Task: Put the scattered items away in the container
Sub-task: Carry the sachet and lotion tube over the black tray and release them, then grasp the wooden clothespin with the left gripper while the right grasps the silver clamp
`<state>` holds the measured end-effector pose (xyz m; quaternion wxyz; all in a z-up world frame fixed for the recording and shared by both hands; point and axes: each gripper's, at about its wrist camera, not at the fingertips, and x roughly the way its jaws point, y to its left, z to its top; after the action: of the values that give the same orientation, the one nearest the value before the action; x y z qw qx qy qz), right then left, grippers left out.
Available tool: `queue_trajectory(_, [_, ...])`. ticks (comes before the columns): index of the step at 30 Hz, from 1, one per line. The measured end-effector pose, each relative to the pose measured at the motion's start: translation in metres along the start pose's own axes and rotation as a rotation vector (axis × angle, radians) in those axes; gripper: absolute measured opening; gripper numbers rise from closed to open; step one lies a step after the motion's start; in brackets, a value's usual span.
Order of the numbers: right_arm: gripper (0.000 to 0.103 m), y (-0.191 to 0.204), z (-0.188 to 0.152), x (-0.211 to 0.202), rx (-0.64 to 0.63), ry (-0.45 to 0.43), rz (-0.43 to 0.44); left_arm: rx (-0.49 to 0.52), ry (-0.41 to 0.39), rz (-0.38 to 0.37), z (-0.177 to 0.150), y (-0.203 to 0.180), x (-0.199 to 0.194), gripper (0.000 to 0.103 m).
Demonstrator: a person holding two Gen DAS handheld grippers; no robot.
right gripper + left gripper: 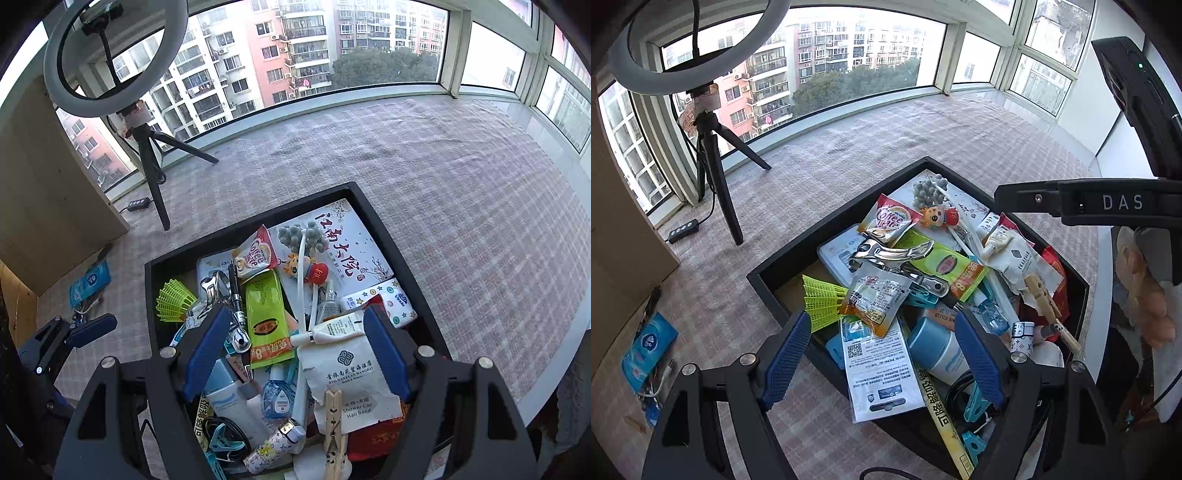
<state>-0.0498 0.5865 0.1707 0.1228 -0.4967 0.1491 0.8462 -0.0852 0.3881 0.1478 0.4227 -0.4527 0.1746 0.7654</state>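
A black square tray point(783, 260) point(391, 236) on the checked cloth is piled with small items: a yellow-green shuttlecock point(822, 301) point(171, 301), a coffee sachet point(886, 219) point(255, 254), a green snack pack point(945, 264) point(266, 317), a metal clip point(890, 254), a wooden clothespin point(1047, 302) point(334, 428), and a white shower-cap packet point(351, 376). My left gripper point(888, 360) is open and empty above the tray's near corner. My right gripper point(295, 352) is open and empty above the tray. The left gripper also shows in the right wrist view point(79, 334).
A ring light on a black tripod point(718, 166) point(153, 170) stands at the back left with its cable remote point(683, 230). A blue tissue pack point(648, 349) point(88, 282) with wires lies on the cloth at left. A wooden box point(48, 199) stands at left. Windows run along the back.
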Motion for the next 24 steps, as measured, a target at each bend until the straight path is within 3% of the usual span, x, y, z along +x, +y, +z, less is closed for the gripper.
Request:
queue_trajectory(11, [0.074,0.074,-0.002,0.008,-0.167,-0.021,0.063,-0.116,-0.017,0.102,-0.037,0.077,-0.023,0.078])
queue_trajectory(24, [0.074,0.228,-0.049,0.033,-0.44,0.034,0.223,-0.316,0.031,0.338,-0.132,0.229,-0.056,0.077])
